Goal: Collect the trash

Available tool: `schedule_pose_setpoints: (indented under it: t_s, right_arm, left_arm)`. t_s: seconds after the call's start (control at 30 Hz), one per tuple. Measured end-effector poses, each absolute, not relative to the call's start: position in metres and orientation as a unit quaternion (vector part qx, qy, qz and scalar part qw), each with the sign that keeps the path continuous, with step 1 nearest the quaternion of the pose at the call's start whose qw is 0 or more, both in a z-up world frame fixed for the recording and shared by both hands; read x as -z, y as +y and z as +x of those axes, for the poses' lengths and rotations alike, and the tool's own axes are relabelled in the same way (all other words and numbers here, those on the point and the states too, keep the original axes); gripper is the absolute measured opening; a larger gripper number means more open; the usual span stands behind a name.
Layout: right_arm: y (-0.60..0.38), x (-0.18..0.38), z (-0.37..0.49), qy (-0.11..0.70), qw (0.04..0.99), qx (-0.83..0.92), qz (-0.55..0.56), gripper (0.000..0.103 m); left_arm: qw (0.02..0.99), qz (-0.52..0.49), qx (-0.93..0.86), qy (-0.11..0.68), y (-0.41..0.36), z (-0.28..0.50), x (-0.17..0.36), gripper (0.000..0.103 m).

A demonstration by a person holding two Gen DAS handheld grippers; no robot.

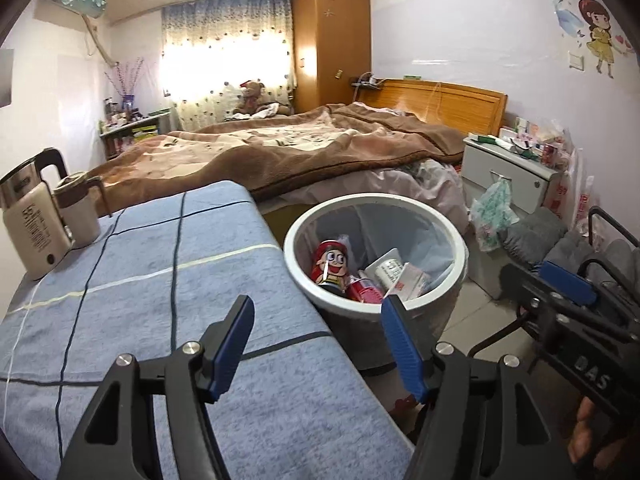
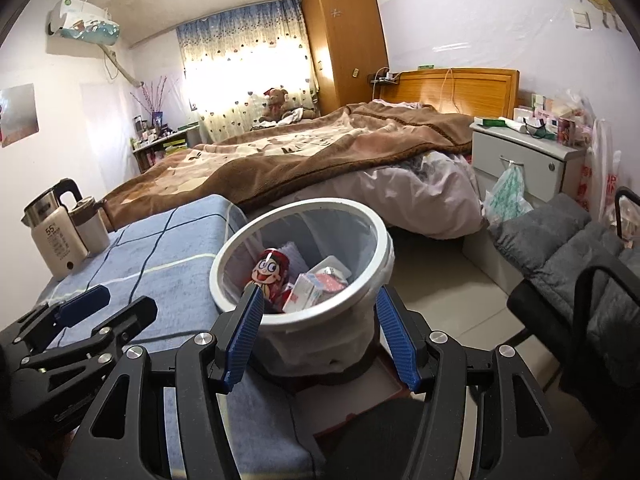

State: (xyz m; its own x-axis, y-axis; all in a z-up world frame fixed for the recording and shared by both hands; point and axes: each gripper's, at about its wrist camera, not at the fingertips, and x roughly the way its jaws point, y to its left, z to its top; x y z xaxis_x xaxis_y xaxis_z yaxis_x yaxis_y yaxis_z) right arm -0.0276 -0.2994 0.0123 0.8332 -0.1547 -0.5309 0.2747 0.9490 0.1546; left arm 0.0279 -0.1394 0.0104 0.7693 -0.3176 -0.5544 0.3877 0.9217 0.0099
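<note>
Left wrist view: left claw (image 1: 318,344) wide, empty, over the blue-clothed worktop (image 1: 160,280); trash bin (image 1: 440,300) beside it holds a red can (image 1: 330,266); a hand (image 1: 592,436) shows.
Right wrist view: right claw (image 2: 320,336) wide, empty, framing the bin (image 2: 304,318); box (image 2: 360,396) beneath it.

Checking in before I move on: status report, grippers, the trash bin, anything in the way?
Left gripper open, empty. Right gripper open, empty. Trash bin holds red can and cartons, beside blue-clothed table. Nothing blocking.
</note>
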Motion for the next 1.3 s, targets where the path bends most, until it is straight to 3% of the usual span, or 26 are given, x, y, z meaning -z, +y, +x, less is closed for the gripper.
schedule_pose_setpoints:
  t_s: [1.3]
  right_arm:
    - [-0.286, -0.012, -0.057, 0.242, 0.958, 0.125, 0.095, 0.059]
  left_arm:
    - [0.945, 0.053, 0.177, 0.269, -0.129, 0.002, -0.009, 0.069]
